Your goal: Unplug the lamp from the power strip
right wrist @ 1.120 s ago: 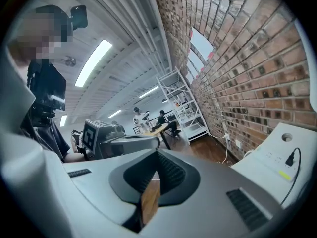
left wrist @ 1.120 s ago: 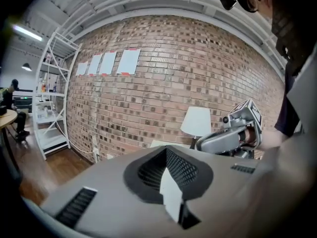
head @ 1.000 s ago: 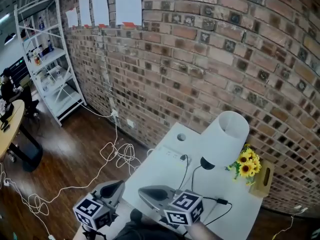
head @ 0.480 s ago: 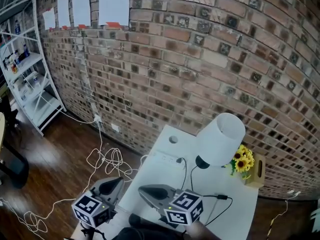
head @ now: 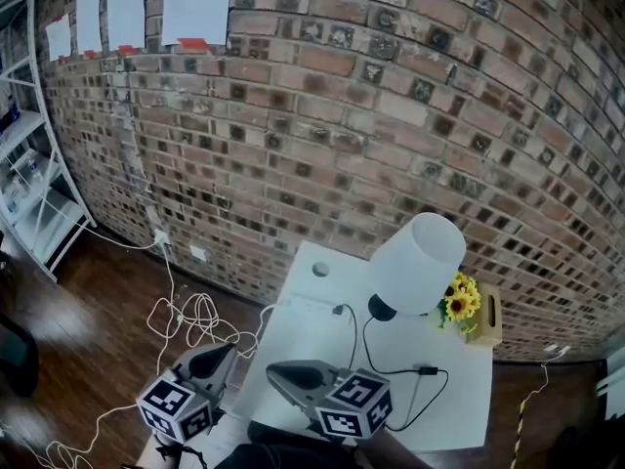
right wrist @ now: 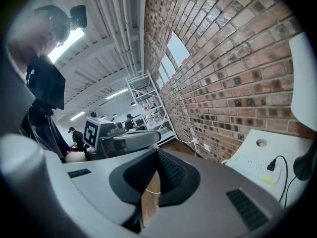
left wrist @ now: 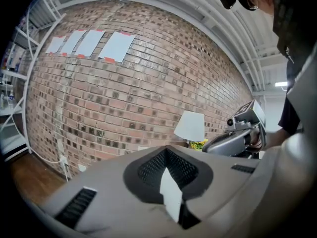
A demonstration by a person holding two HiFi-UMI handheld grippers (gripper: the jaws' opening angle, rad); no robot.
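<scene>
A lamp with a white shade (head: 418, 262) and a black base (head: 381, 308) stands on the white table (head: 459, 399) by the brick wall. Its black cord loops over the table to a black plug (head: 338, 310) seated in the white power strip (head: 311, 304). In the right gripper view the plug (right wrist: 271, 165) sits in the strip (right wrist: 255, 163) beside the lamp base (right wrist: 306, 167). Both grippers hover short of the table's near edge, well away from the strip. My left gripper (head: 210, 360) (left wrist: 166, 152) is shut and empty. My right gripper (head: 291, 374) (right wrist: 157, 153) is shut and empty too.
Yellow flowers (head: 457, 304) and a wooden box (head: 484, 319) stand right of the lamp. A round hole (head: 321, 270) sits in the table's far corner. White cables (head: 186, 316) coil on the wood floor below a wall outlet (head: 161, 236). A white shelf rack (head: 29, 193) stands far left.
The head view has swung to the right: the shelf rack has slid toward the left edge and the table sits more central. Both grippers stay low in the view, still shut.
</scene>
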